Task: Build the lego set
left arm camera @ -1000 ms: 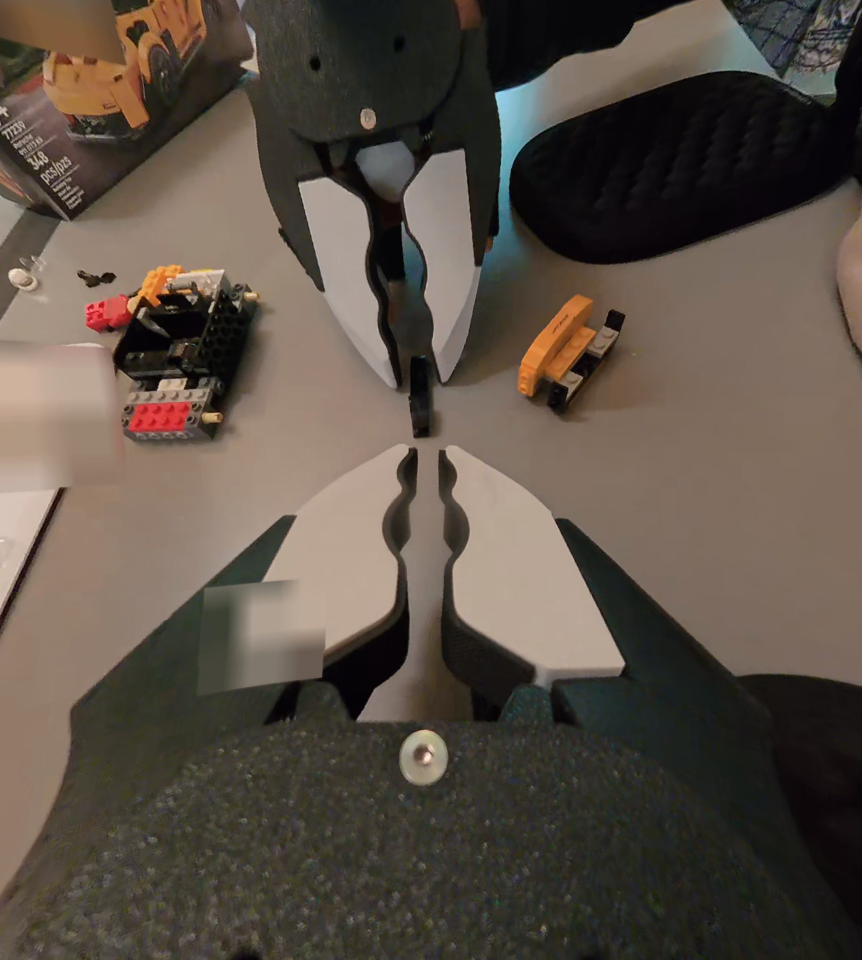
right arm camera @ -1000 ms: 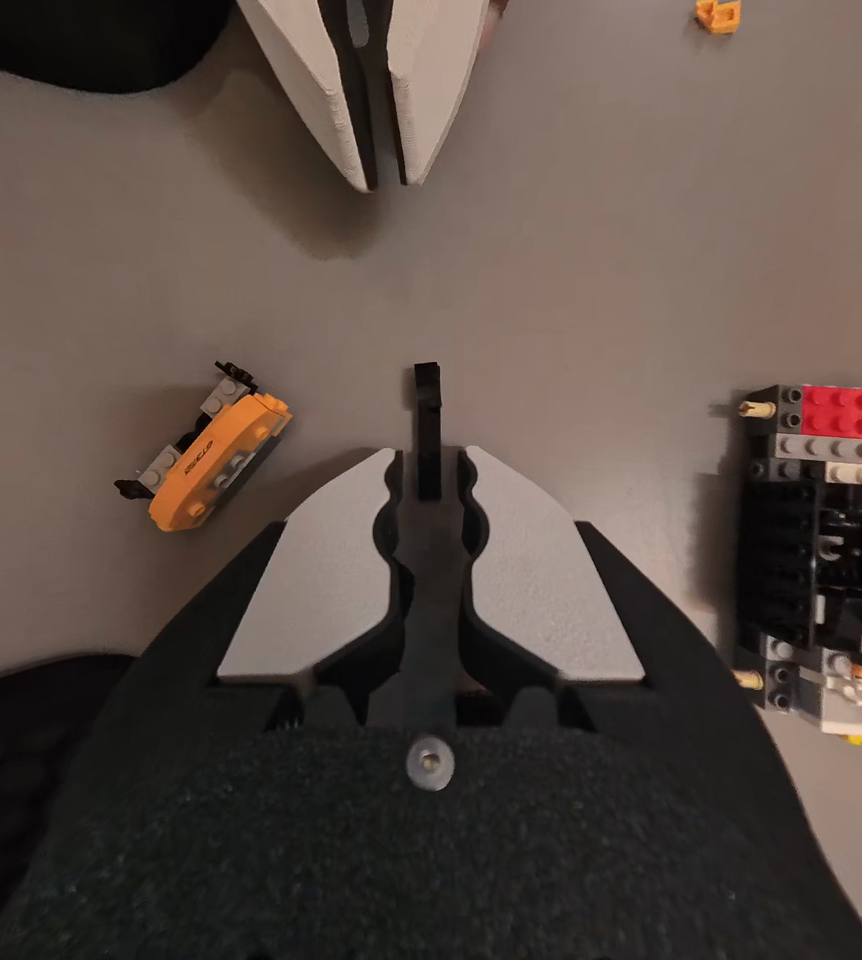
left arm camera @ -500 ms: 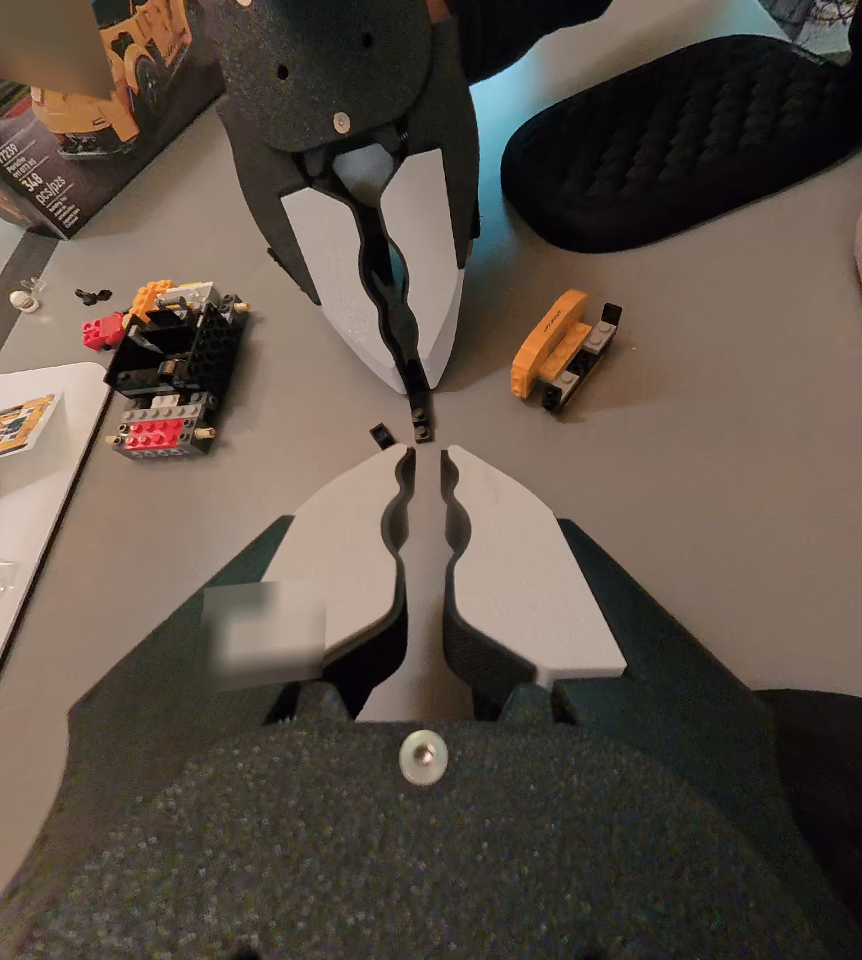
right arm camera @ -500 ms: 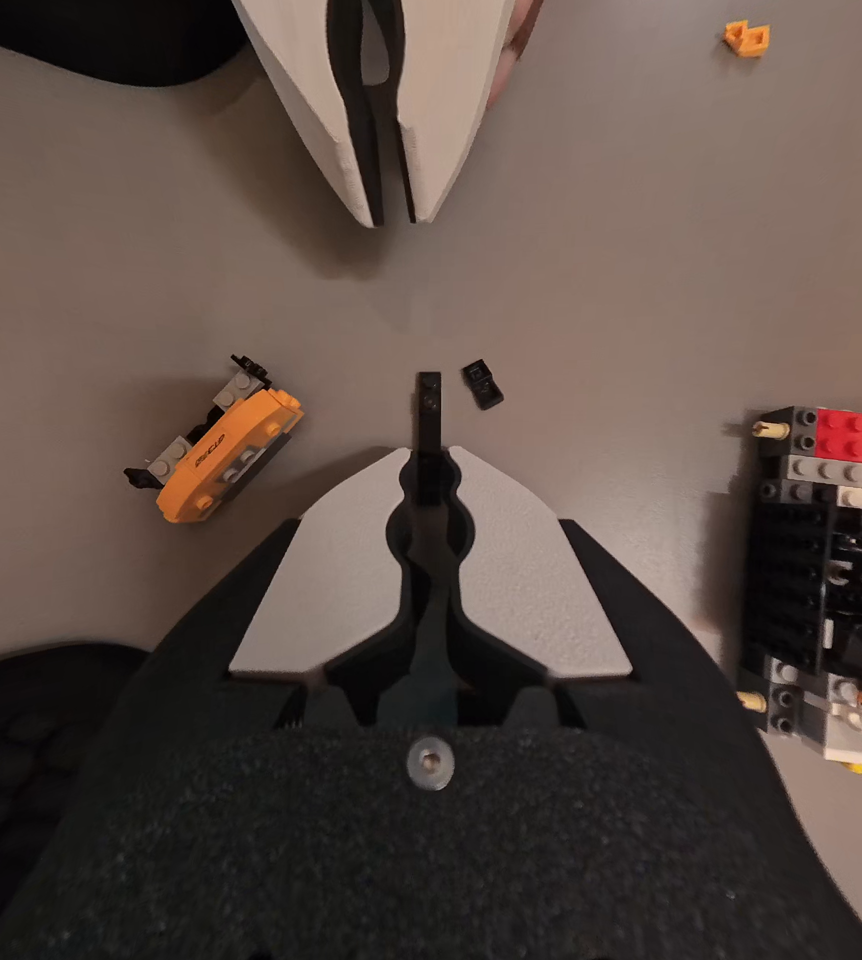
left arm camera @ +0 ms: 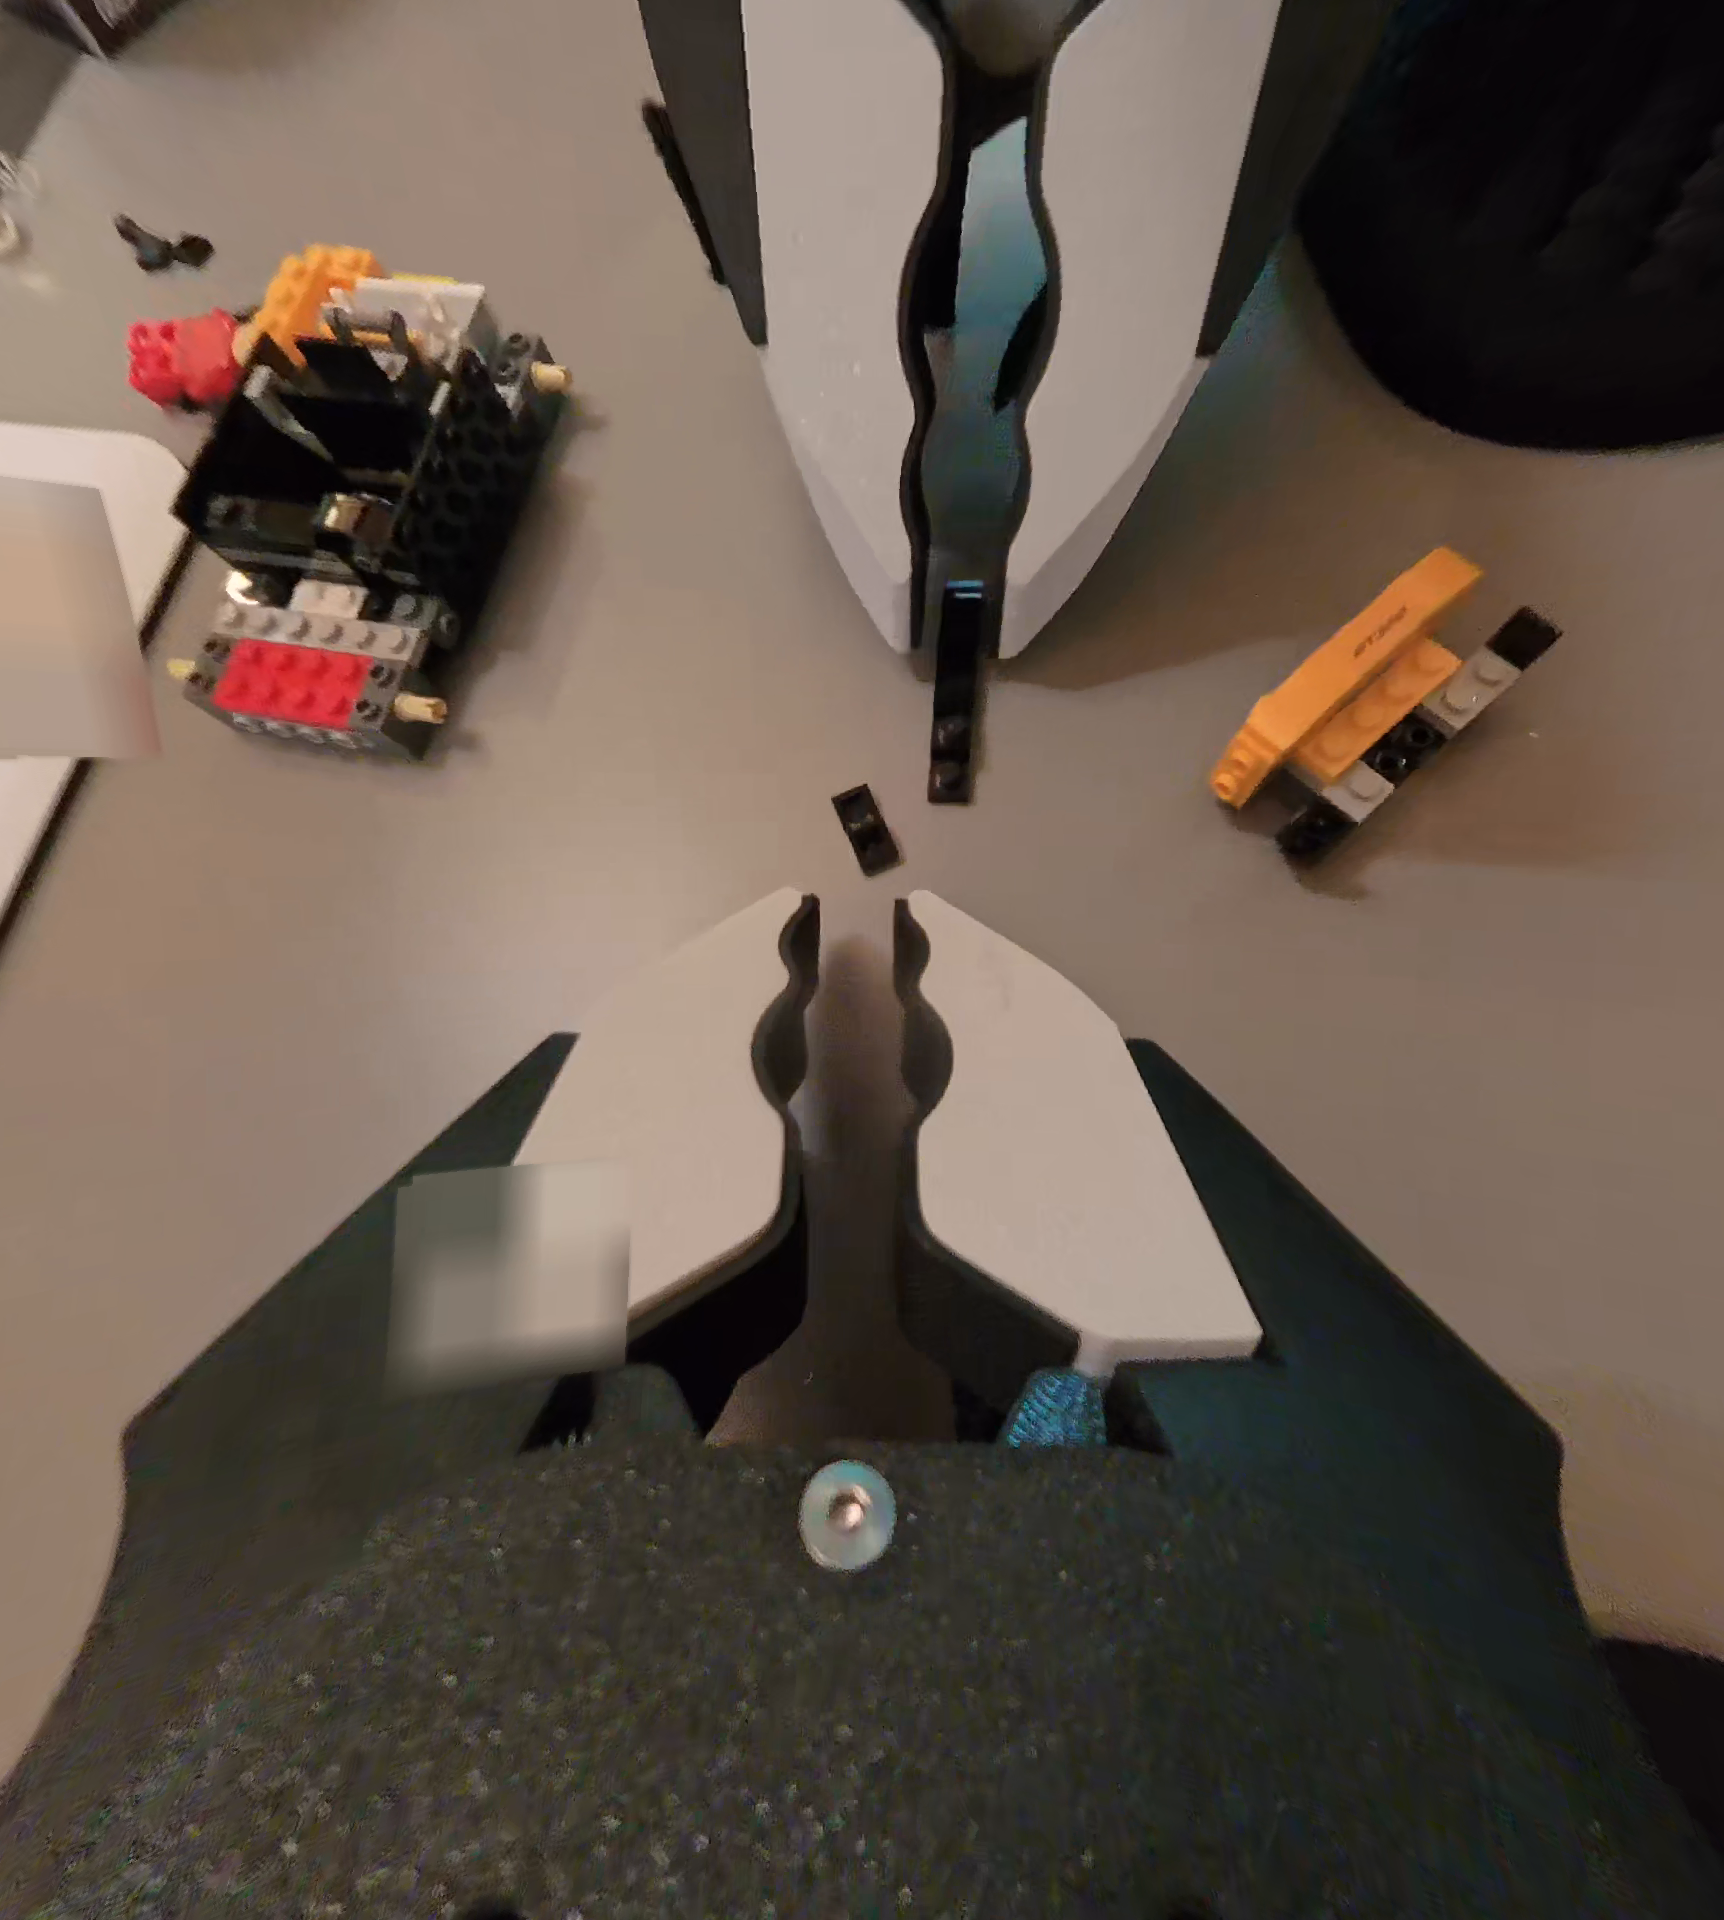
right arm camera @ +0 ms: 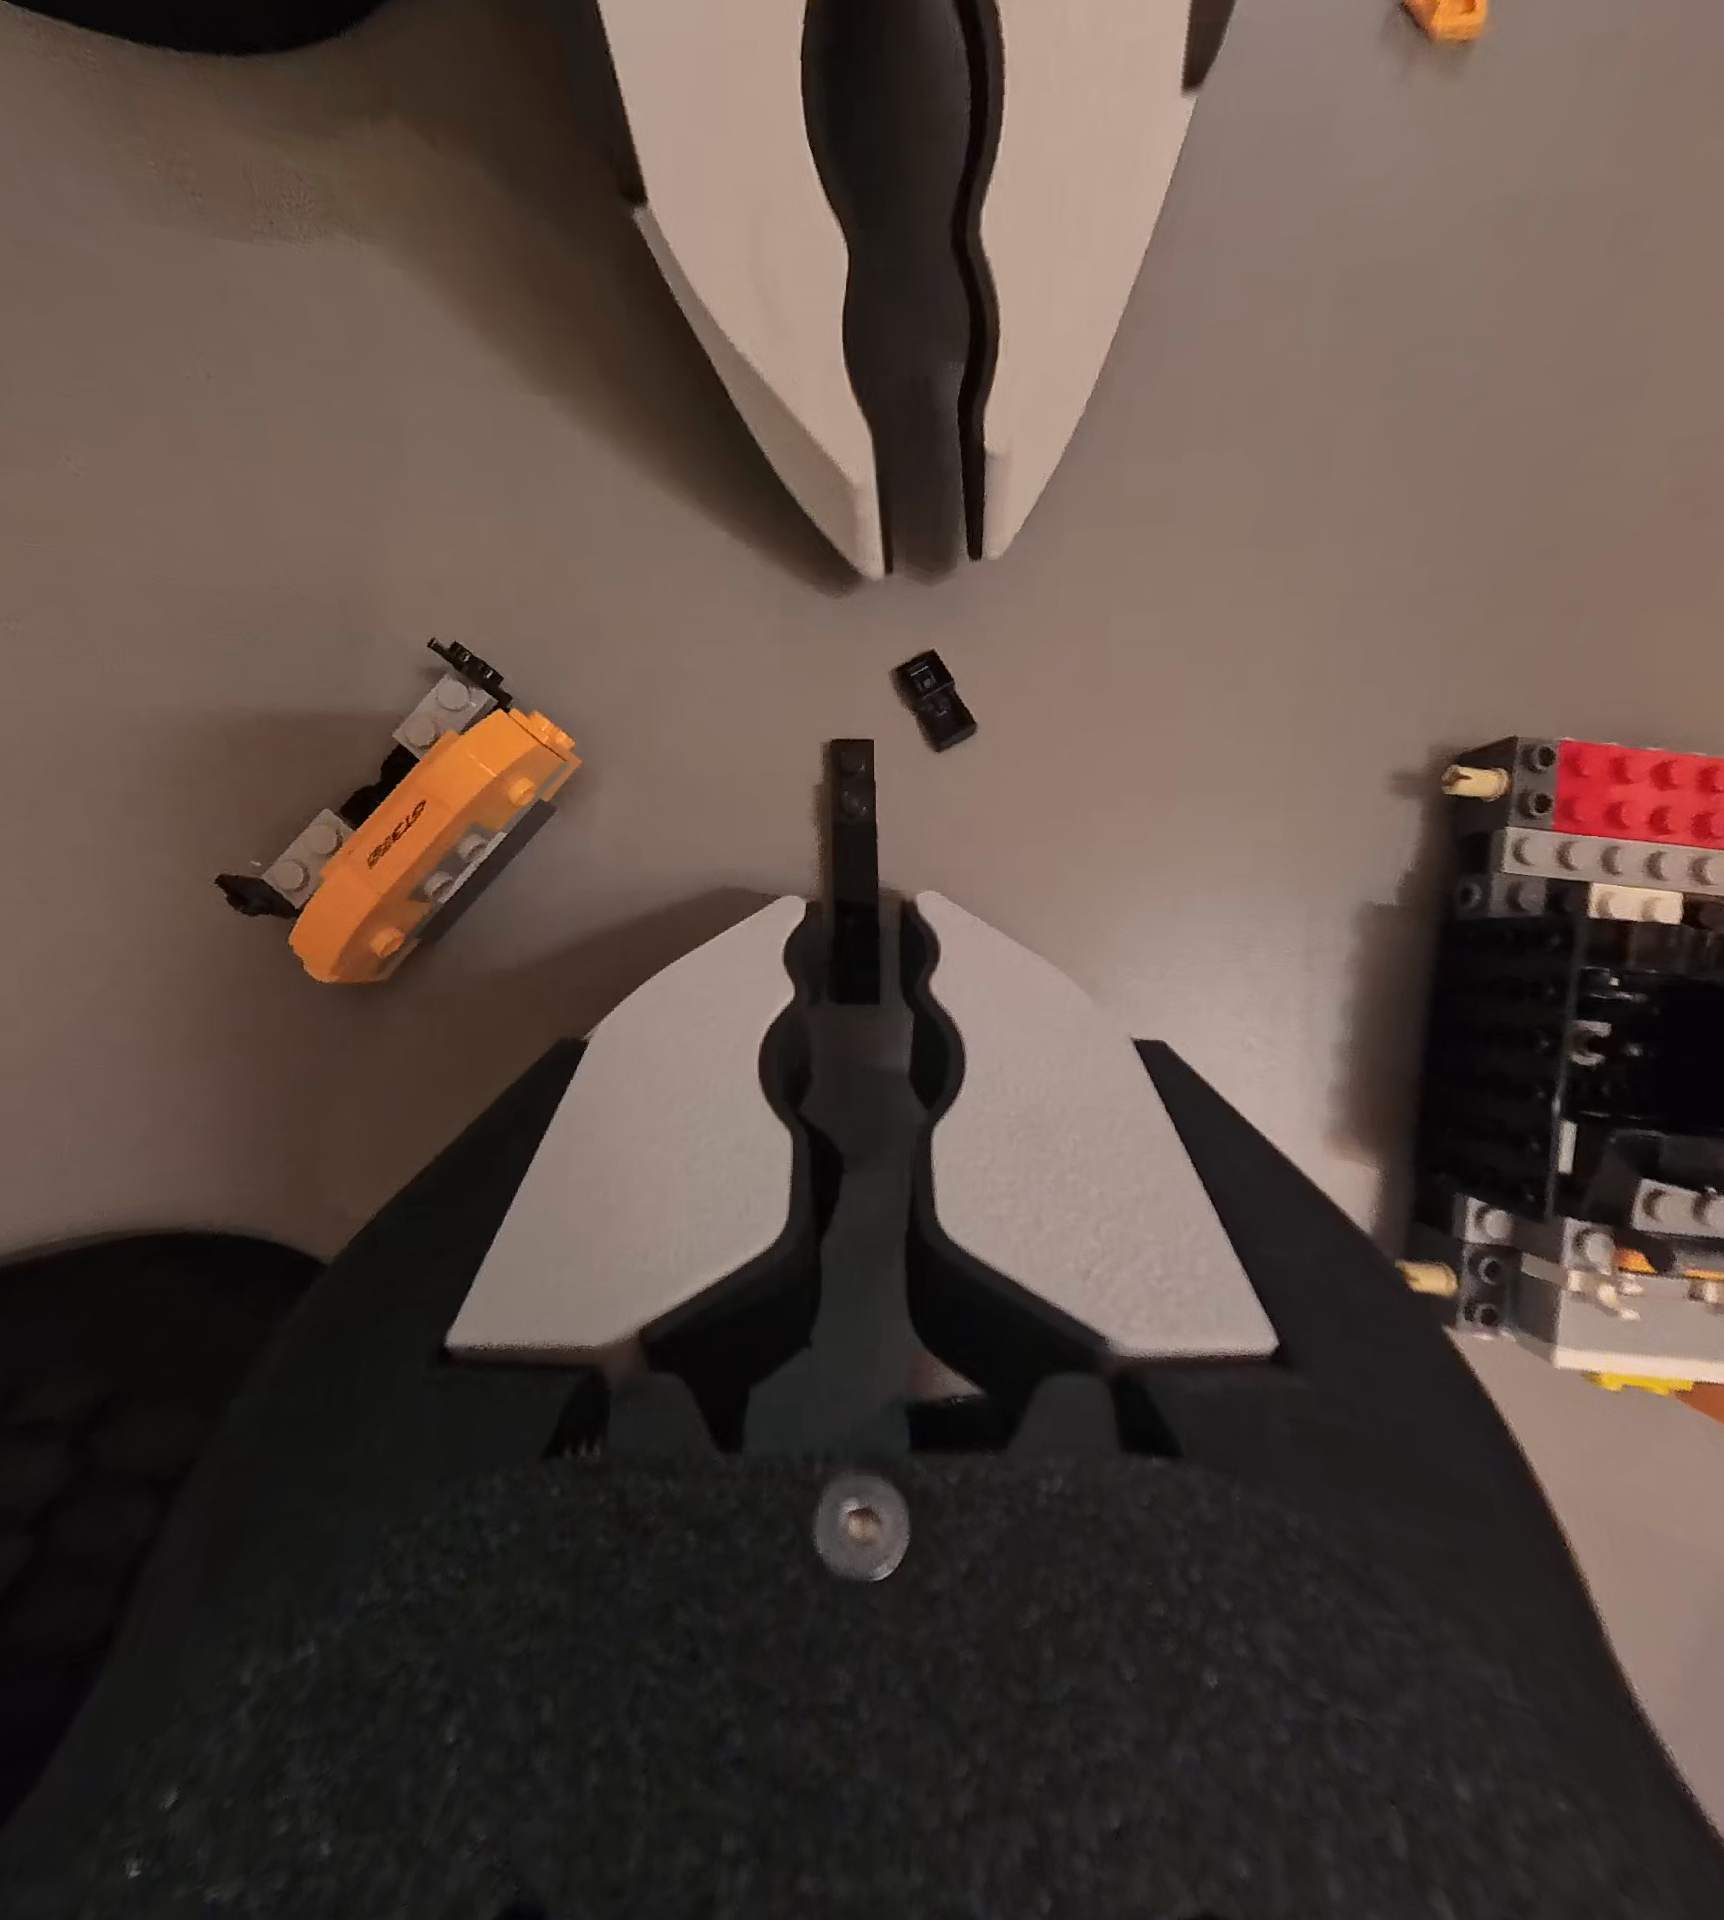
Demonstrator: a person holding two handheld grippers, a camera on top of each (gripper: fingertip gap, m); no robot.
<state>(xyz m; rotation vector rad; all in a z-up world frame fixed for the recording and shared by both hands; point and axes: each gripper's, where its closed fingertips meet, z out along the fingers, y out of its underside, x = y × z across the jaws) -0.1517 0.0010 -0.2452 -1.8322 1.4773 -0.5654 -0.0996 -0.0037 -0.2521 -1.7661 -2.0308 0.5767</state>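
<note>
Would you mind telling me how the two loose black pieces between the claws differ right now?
The long black plate is narrow and several studs long; the small black piece is short and stubby. The long plate is gripped by the right claw; the small piece lies free on the table, askew. Both are black and sit near each other.

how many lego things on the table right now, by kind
built sub-assemblies: 2, the black chassis and the orange-topped assembly
loose black pieces near the fingers: 2, the long plate and the small piece
other loose bits: 3
total: 7
</note>
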